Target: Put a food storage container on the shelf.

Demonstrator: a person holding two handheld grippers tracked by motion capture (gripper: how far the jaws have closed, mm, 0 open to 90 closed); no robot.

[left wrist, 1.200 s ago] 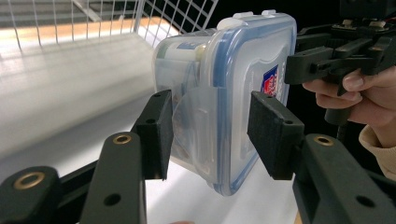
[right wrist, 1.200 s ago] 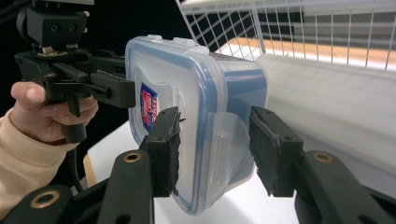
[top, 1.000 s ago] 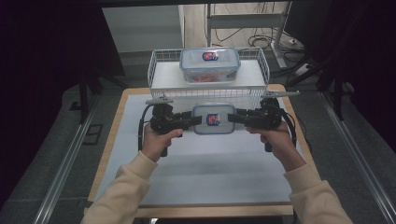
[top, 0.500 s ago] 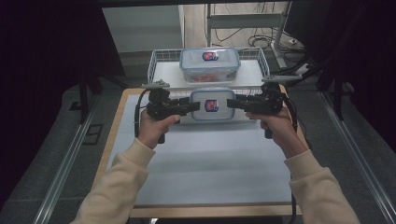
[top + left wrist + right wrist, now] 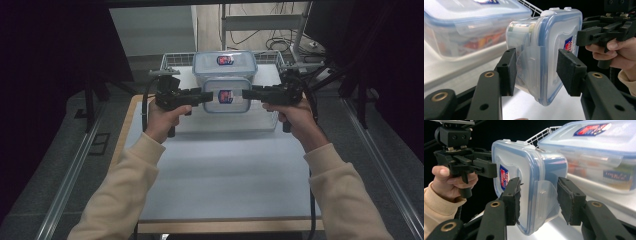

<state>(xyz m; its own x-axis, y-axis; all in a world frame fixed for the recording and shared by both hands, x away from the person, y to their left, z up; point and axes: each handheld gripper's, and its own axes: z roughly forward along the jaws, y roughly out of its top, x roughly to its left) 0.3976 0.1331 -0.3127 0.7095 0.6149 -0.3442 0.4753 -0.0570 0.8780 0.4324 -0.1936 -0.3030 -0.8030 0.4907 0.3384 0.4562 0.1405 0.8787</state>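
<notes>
Small lidded container (image 5: 226, 95) held in the air between both grippers, left gripper (image 5: 202, 95) and right gripper (image 5: 248, 93), fingers half open and clamped on its opposite side flaps, just before the wire basket (image 5: 176, 60) that holds a larger container (image 5: 224, 65). Best to keep both hands level and squeeze evenly so it doesn't tilt or slip. White table (image 5: 220, 175) bare below; dark room, cables on the floor behind.

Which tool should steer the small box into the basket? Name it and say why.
Neither clearly: the left tool and right tool each clamp an opposite end of the small box, lifted level just before the wire basket. Move both together.
</notes>
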